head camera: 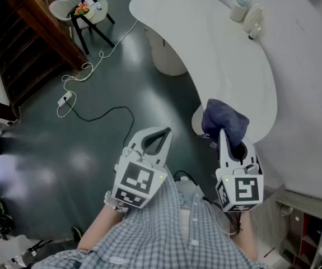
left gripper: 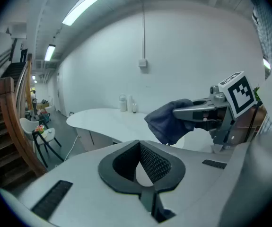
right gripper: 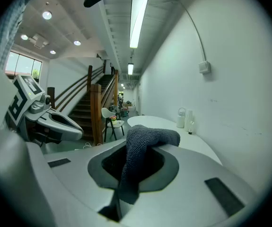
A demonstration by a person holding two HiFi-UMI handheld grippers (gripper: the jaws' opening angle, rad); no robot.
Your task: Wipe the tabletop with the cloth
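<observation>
At 3 o'clock in my head view, by the near end of the white table (head camera: 217, 55), my right gripper (head camera: 227, 138) has its fingers clamped on the dark blue cloth (head camera: 224, 118), which is held in the air. At 6 o'clock, my left gripper (head camera: 162, 133) has its fingers together, holding nothing. Two bottles (head camera: 246, 11) stand at 1 o'clock.
</observation>
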